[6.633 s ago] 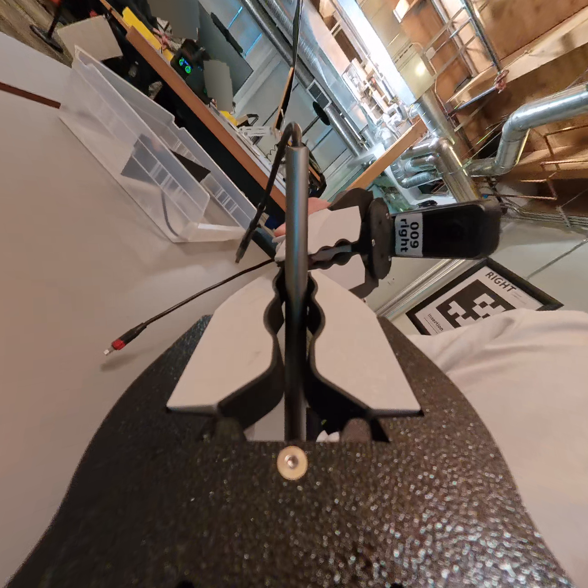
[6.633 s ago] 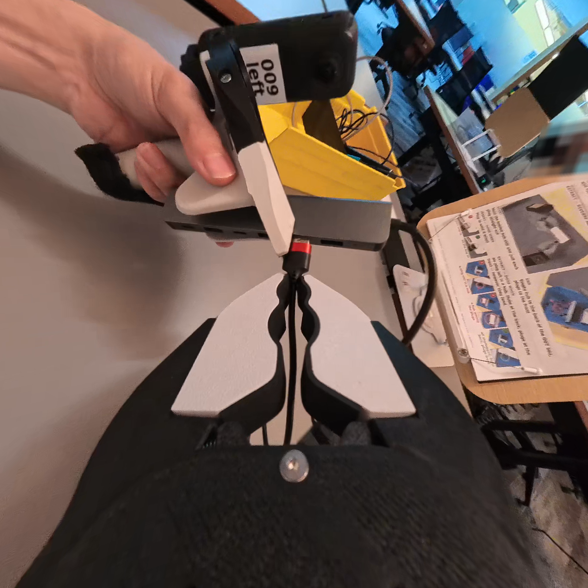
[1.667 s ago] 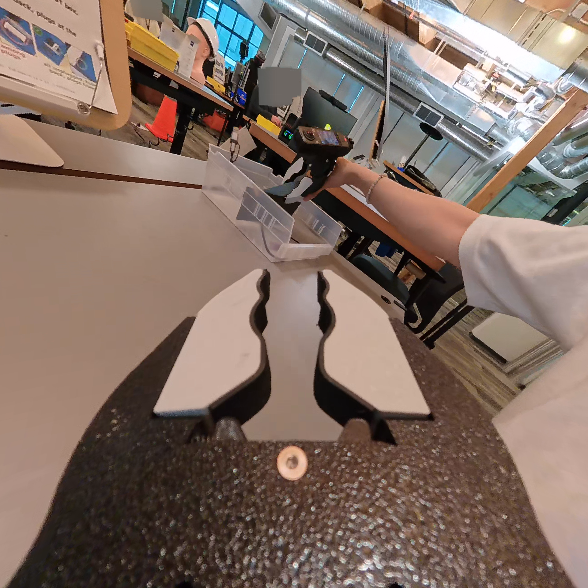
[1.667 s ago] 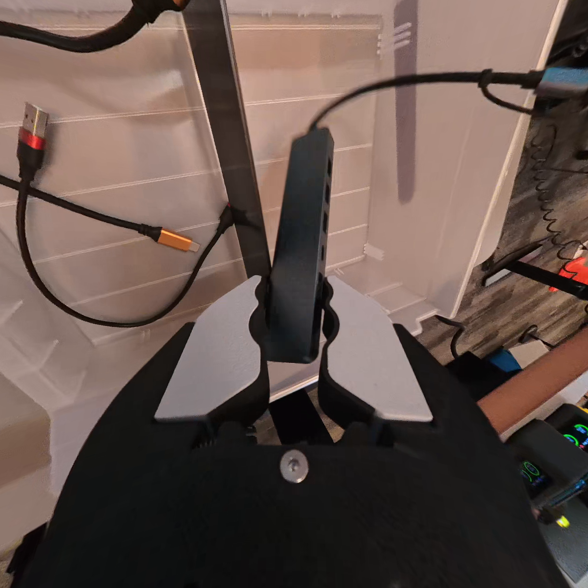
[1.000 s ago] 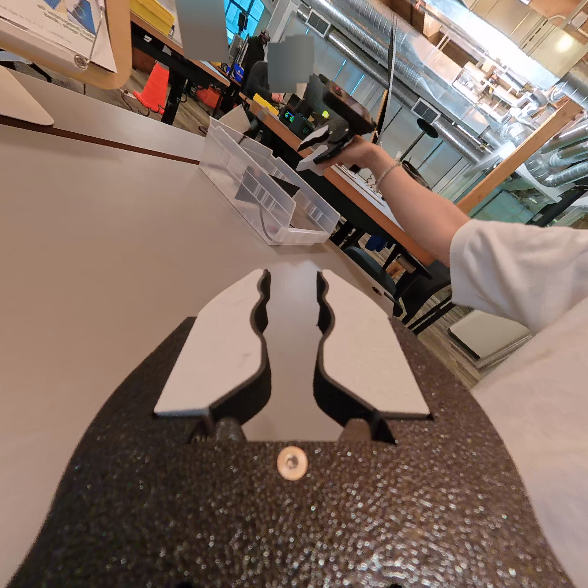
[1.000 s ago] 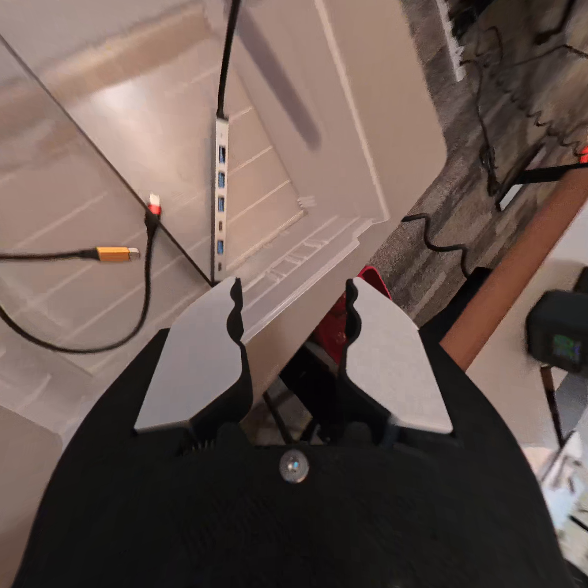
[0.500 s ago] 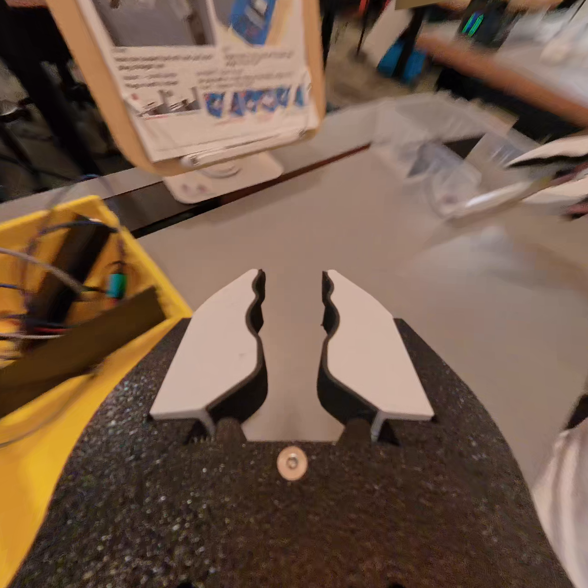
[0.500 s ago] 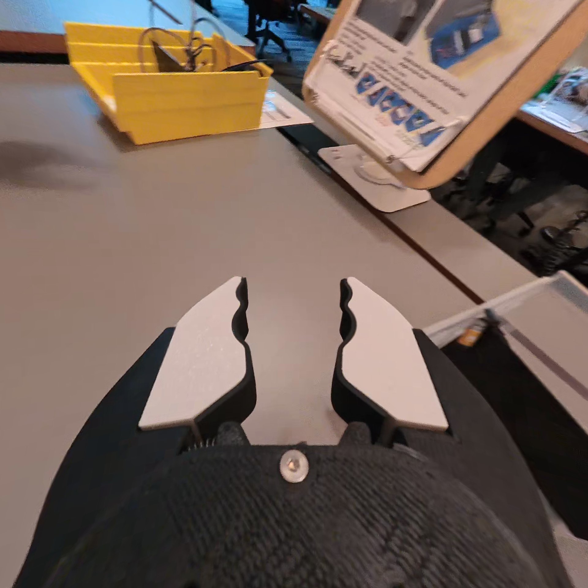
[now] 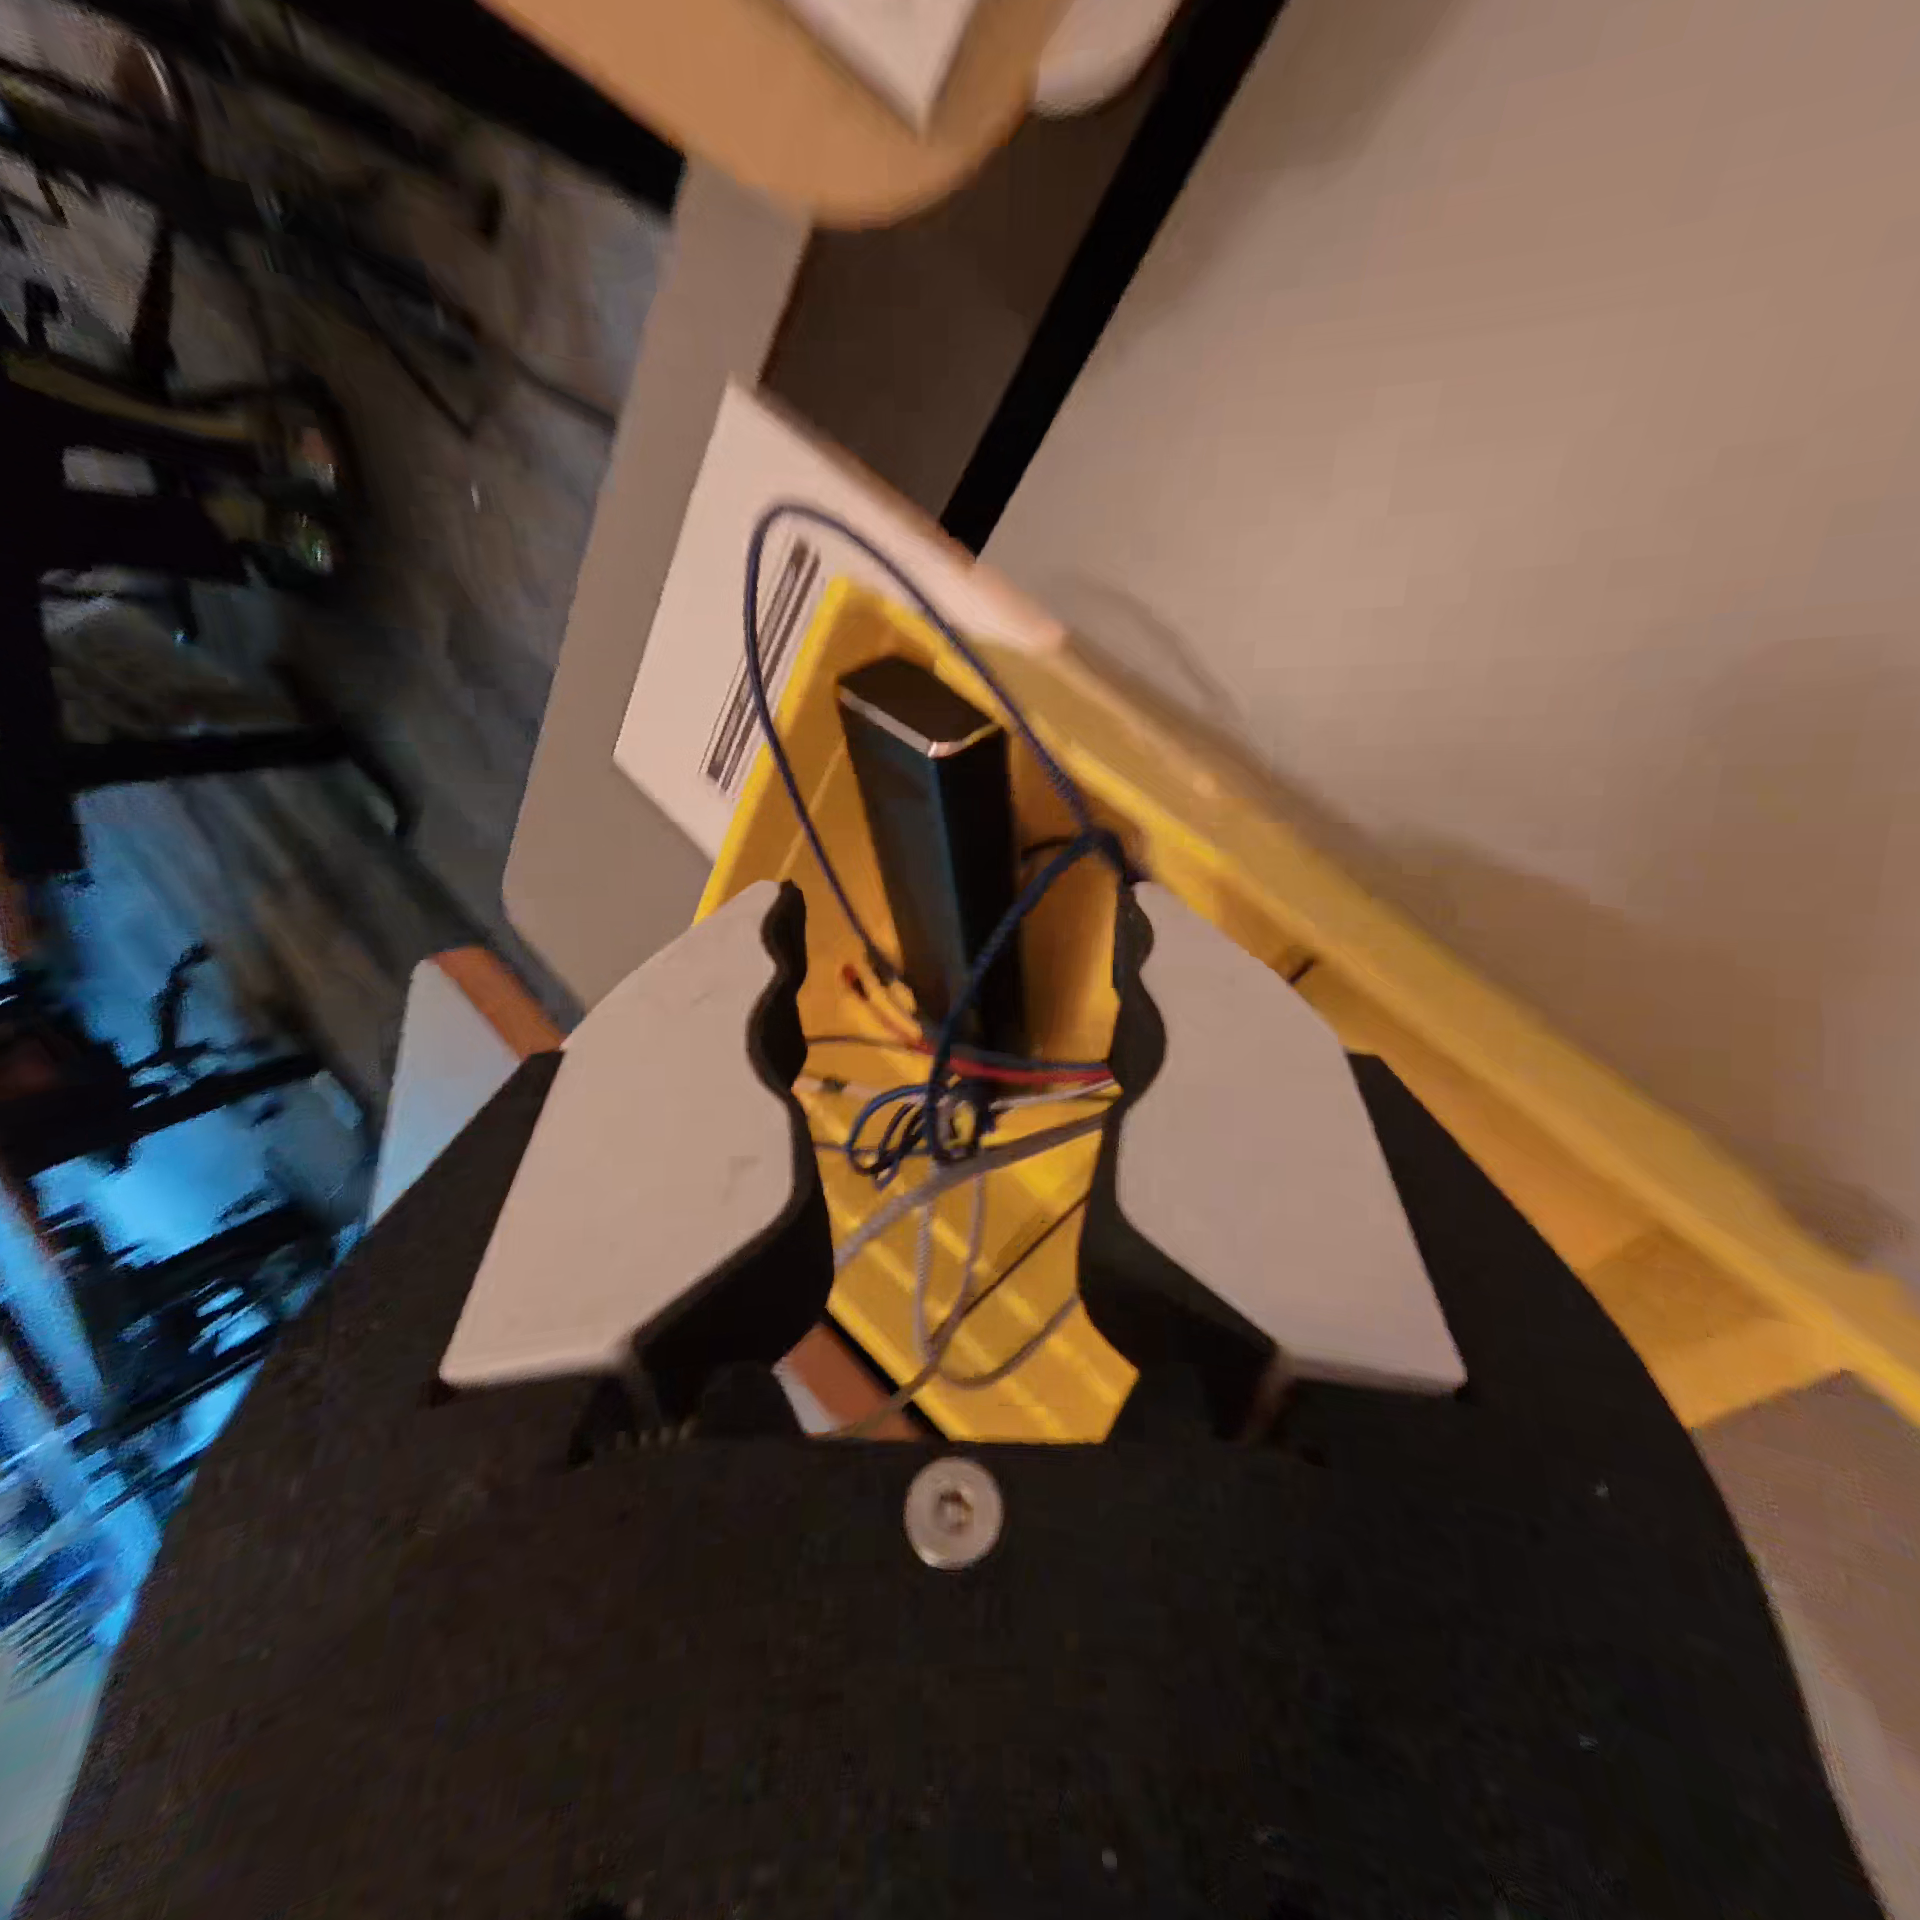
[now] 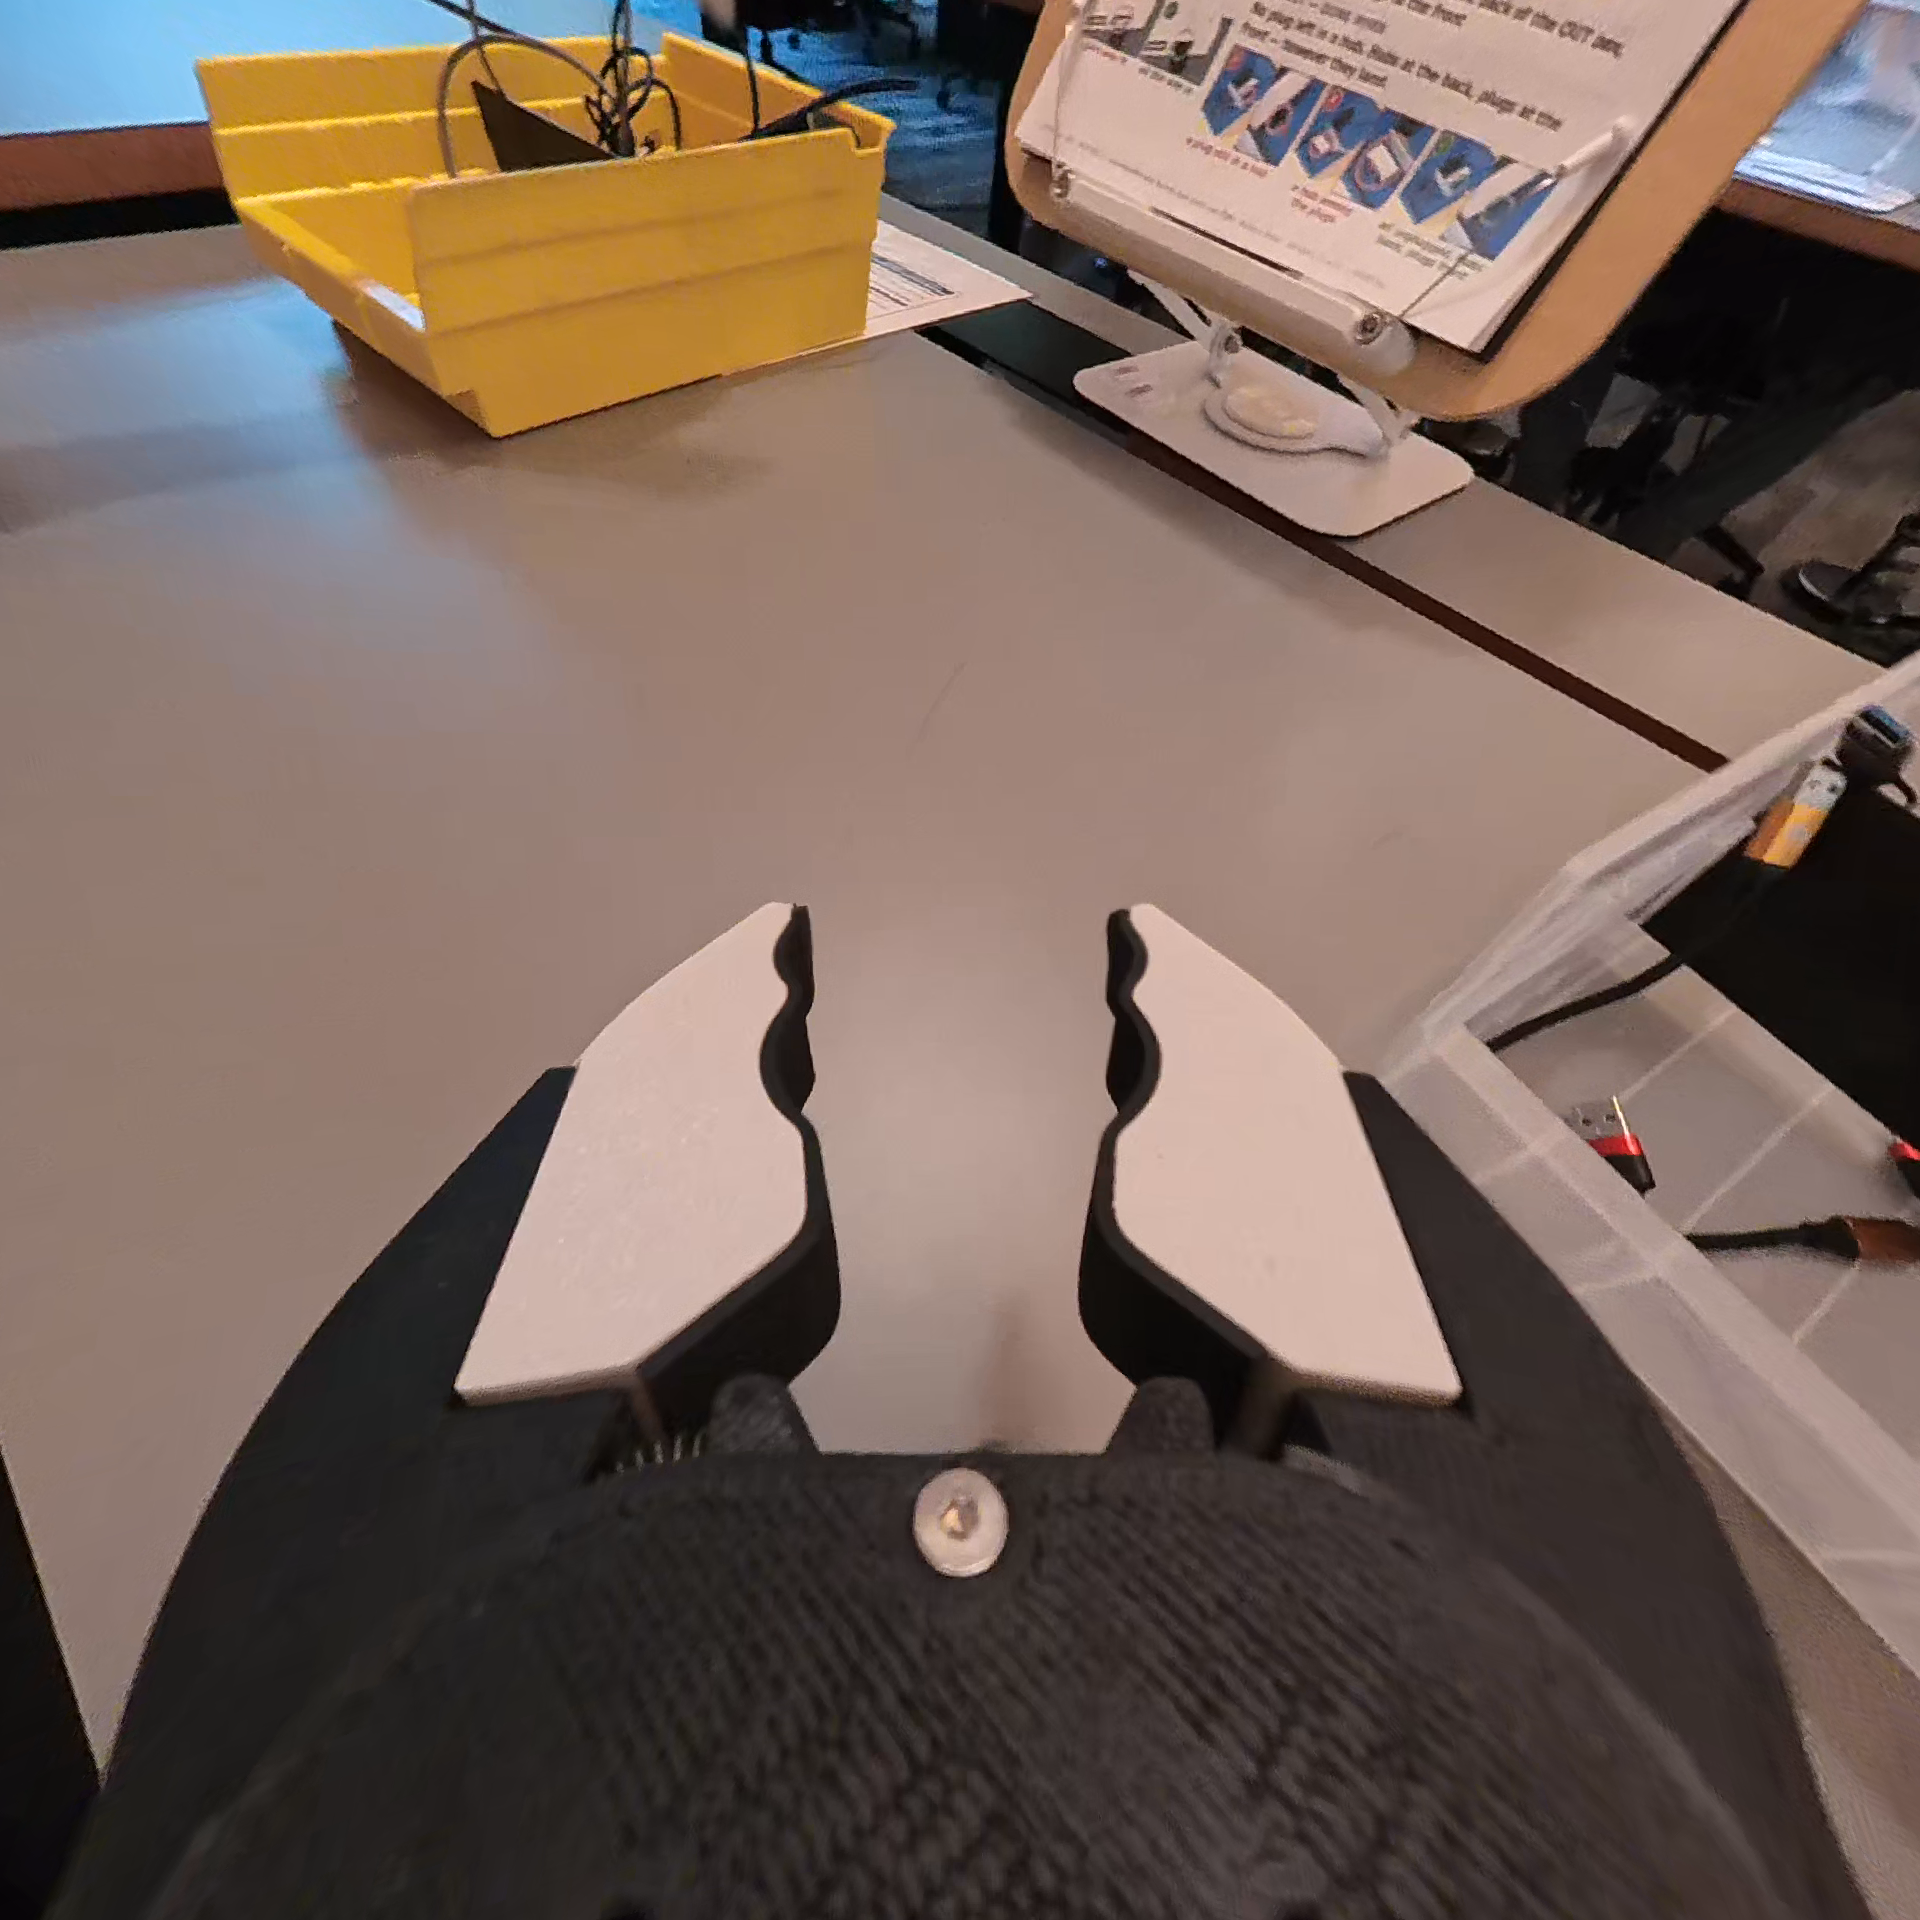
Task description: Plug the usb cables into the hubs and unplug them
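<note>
Hub in the yellow bin looks stiff and light — I'd grab its flat sides, dodging loose wires — both jaws wide, empty.

L cam close above yellow bin; R cam far, low over table.

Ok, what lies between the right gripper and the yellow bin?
In the right wrist view, only bare grey table lies between the open right gripper and the yellow bin.
</note>
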